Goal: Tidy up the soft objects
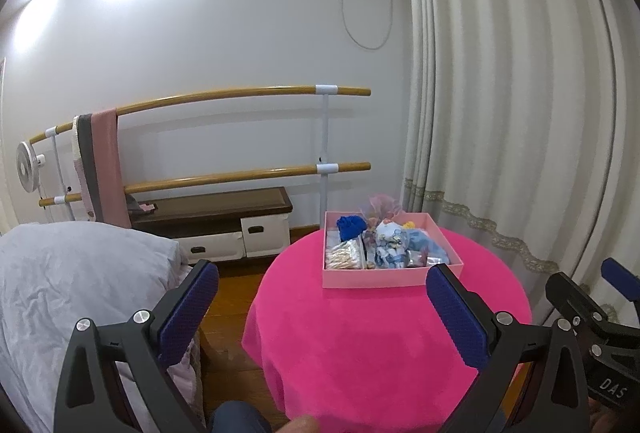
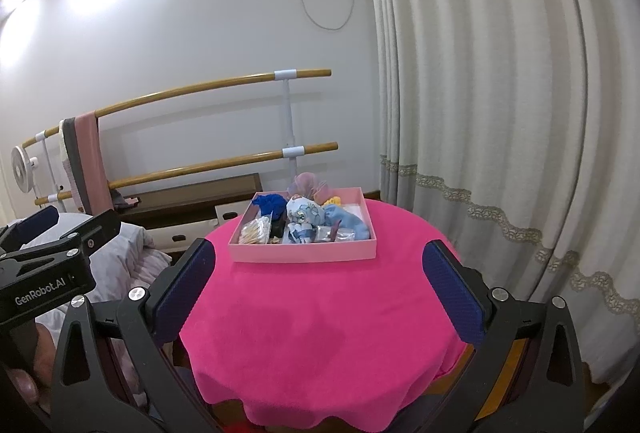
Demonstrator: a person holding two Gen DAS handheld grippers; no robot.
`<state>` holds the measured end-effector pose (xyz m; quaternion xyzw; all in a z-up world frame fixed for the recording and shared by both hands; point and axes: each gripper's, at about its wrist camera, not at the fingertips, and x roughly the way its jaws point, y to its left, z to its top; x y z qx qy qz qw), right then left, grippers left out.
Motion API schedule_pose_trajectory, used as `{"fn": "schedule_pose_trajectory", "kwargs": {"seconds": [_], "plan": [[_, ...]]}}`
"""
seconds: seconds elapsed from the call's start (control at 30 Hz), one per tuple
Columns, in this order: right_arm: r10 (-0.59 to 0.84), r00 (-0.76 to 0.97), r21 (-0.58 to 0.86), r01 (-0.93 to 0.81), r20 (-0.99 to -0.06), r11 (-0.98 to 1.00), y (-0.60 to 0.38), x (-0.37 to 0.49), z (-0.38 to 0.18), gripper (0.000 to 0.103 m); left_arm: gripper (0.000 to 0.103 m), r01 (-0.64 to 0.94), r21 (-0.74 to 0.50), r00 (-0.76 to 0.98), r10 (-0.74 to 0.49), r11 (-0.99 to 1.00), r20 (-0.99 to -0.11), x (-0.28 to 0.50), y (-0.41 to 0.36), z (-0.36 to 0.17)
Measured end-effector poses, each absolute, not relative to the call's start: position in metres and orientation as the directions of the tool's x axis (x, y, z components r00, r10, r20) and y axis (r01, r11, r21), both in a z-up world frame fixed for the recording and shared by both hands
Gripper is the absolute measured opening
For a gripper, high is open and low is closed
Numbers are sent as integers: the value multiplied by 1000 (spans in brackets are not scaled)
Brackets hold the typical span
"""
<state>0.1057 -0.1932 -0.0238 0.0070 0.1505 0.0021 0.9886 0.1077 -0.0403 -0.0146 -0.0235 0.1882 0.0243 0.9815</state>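
A shallow pink box (image 1: 372, 278) (image 2: 304, 252) stands at the far side of a round table under a bright pink cloth (image 1: 380, 337) (image 2: 320, 321). In it lie a blue cloth (image 1: 350, 226) (image 2: 270, 204), a plush doll (image 1: 390, 242) (image 2: 305, 215), a light blue soft piece (image 2: 350, 219), a clear bag of small tan things (image 1: 343, 257) (image 2: 255, 230) and a pink mesh pouch (image 2: 306, 183). My left gripper (image 1: 320, 285) is open and empty, short of the box. My right gripper (image 2: 319, 265) is open and empty, near the box's front wall.
A bed with grey bedding (image 1: 72, 285) stands left of the table. Behind are a low dark bench with white drawers (image 1: 224, 225), a wooden double barre (image 1: 240, 137) with a pink towel (image 1: 106, 165), a small fan (image 1: 28, 167), and long curtains (image 1: 500, 113) on the right.
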Motion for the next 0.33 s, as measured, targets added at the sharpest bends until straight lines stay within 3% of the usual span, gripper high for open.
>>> {"fn": "schedule_pose_trajectory", "kwargs": {"seconds": [0.33], "plan": [[5,954,12,-1,-300,1000,-192,106,-24,103,103,-37,-32,937,23,999,-349,104,-46,-20]]}}
